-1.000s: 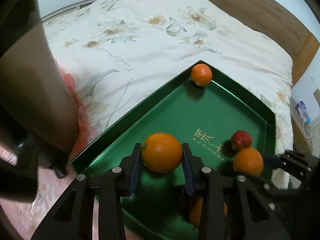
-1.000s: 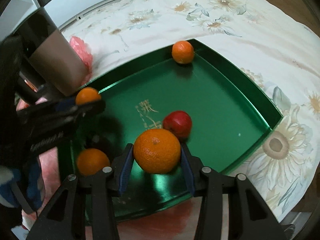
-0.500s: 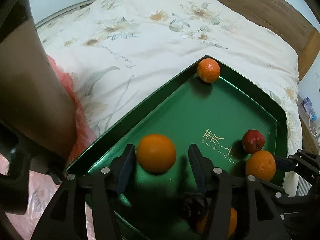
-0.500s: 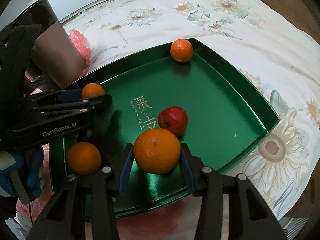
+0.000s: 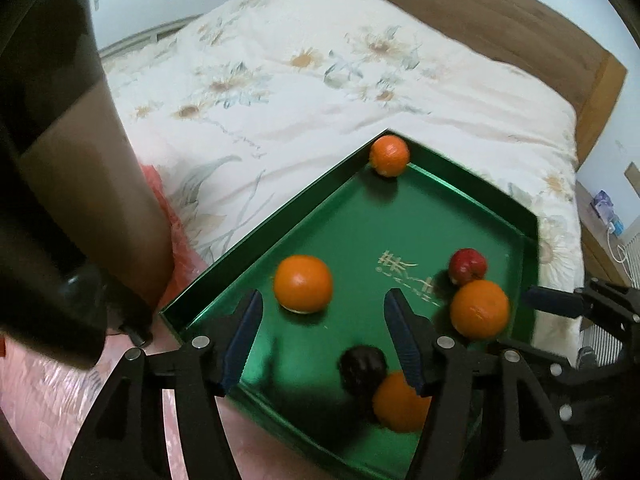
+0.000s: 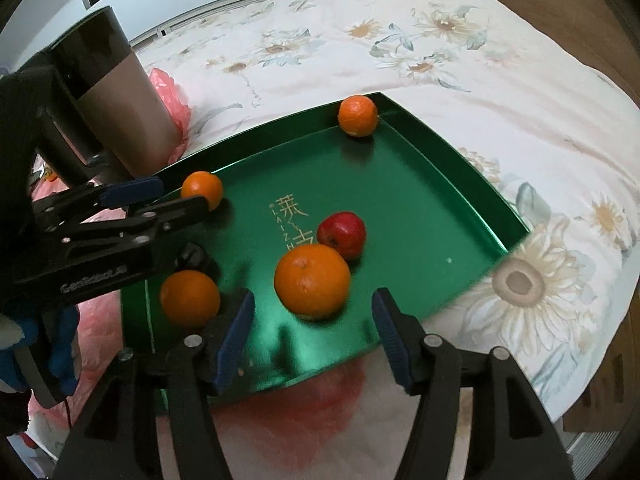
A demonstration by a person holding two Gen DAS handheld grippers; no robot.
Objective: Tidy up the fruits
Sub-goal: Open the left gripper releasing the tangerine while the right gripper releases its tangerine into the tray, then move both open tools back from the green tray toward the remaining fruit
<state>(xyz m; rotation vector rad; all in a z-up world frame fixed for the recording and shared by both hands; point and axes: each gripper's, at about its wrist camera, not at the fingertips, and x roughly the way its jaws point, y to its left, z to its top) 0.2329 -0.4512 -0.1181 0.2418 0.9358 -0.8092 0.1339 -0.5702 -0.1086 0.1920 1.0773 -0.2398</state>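
Note:
A green tray (image 5: 360, 216) (image 6: 420, 184) lies on a flowered bed and holds several oranges, a red apple (image 5: 467, 266) (image 6: 342, 235) and a dark fruit (image 5: 363, 366). My left gripper (image 5: 322, 340) is open, just behind an orange (image 5: 303, 283) that rests on the tray. My right gripper (image 6: 312, 338) is open, just behind a large orange (image 6: 312, 281) that rests beside the apple. One orange (image 5: 389, 155) (image 6: 357, 115) sits in the far corner. Another orange (image 6: 190, 298) lies near the dark fruit.
A dark and brown cylinder (image 6: 116, 112) stands left of the tray beside a pink plastic bag (image 6: 172, 92). A wooden headboard (image 5: 520, 28) runs behind the bed. The left gripper's body (image 6: 100, 232) reaches over the tray's left side.
Both grippers have opened and let go of their oranges, which now rest on the tray. Both grippers have drawn back a little from the fruit.

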